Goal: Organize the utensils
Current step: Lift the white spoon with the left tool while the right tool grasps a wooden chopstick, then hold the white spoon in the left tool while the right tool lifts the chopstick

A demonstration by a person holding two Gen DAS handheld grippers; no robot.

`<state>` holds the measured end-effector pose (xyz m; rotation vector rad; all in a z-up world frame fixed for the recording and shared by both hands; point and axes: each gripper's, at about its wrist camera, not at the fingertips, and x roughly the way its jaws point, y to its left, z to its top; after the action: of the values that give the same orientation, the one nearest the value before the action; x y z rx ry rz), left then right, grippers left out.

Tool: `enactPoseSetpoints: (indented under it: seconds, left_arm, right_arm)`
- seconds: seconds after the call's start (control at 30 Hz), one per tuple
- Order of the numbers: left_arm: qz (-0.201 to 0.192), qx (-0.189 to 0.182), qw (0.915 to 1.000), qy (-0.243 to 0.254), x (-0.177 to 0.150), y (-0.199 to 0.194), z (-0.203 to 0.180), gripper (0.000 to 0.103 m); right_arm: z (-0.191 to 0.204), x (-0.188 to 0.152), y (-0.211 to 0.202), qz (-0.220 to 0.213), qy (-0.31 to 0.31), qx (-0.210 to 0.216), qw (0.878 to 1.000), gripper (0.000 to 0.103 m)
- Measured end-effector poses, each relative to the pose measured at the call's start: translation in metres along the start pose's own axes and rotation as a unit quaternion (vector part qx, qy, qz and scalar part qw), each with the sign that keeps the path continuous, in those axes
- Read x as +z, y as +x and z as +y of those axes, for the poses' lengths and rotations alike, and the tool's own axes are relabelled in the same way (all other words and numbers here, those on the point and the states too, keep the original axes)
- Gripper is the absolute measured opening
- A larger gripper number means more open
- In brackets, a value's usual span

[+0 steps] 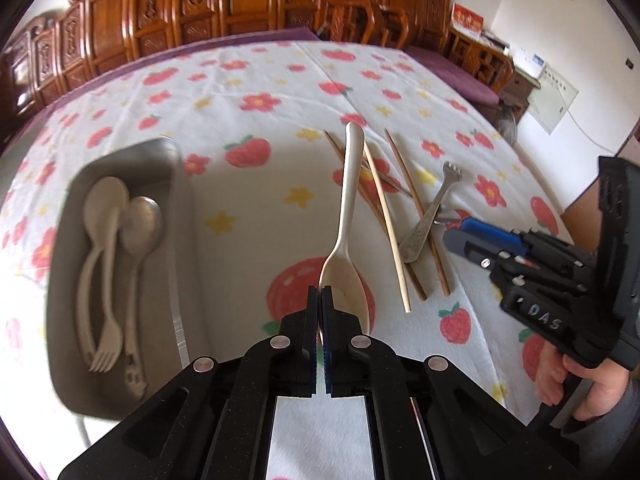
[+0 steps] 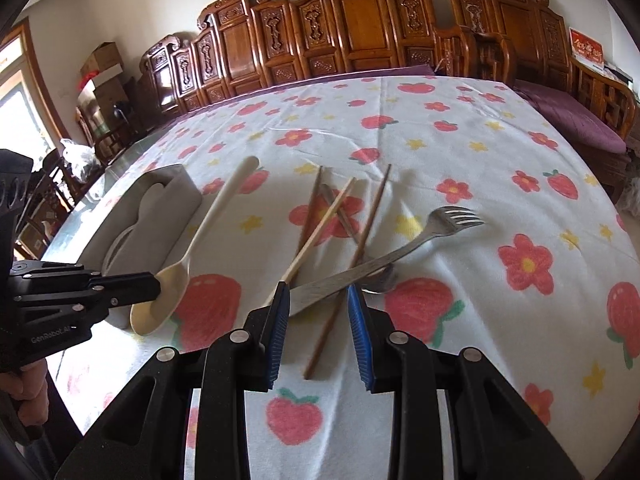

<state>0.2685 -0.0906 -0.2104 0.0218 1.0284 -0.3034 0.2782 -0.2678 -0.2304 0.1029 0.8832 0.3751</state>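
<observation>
Far left on the strawberry-print tablecloth (image 1: 256, 216): metal tray (image 1: 120, 392), holding a cream spoon (image 1: 105, 204), a cream fork (image 1: 106, 344) and a steel spoon (image 1: 141, 220) laid lengthwise. Just right of the tray, left gripper (image 1: 320, 294) clenched on the bowl rim of a cream plastic spoon (image 1: 347, 216), handle pointing far and lifted off the cloth; the same spoon (image 2: 208, 232) crossing the tray corner in the right wrist view. Further right, a loose heap: pale bamboo chopstick (image 1: 386, 224), dark wooden chopsticks (image 1: 416, 204) crossed over and under it, steel fork (image 2: 384, 264) lying across them, tines far and right. Right gripper (image 2: 318, 324) held half apart, gripping nothing, over the near ends of the fork handle and one dark chopstick. At the right edge, a hand (image 1: 580, 384) on that gripper's handle.
</observation>
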Motion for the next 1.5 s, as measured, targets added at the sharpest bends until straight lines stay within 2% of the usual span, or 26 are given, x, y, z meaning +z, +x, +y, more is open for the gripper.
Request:
enactPoseSetpoints:
  seconds: [0.27, 0.6, 0.83, 1.0, 1.37, 1.5]
  left_arm:
    - [-0.038, 0.008, 0.9992, -0.007, -0.011, -0.038, 0.008, 0.001]
    - [-0.061, 0.006, 0.9980, -0.017, -0.019, -0.062, 0.008, 0.001]
    - [-0.064, 0.005, 0.9977, -0.024, -0.024, -0.068, 0.013, 0.001]
    - [-0.065, 0.005, 0.9976, -0.024, -0.026, -0.068, 0.014, 0.001]
    - [-0.068, 0.010, 0.9971, -0.032, -0.027, -0.073, 0.022, 0.001]
    - [-0.066, 0.006, 0.9974, -0.029, -0.027, -0.071, 0.021, 0.001]
  right_arm:
    - [0.033, -0.009, 0.012, 0.025, -0.017, 0.013, 0.999, 0.033]
    - [0.056, -0.022, 0.028, 0.031, -0.042, -0.054, 0.997, 0.032]
    - [0.046, -0.023, 0.028, 0.041, -0.037, -0.074, 0.996, 0.013]
    - [0.039, -0.021, 0.018, 0.032, -0.027, -0.070, 0.997, 0.001]
    - [0.041, -0.019, 0.008, 0.020, -0.032, -0.042, 0.998, 0.001]
    - [0.042, -0.021, 0.014, 0.027, -0.042, -0.038, 0.998, 0.005]
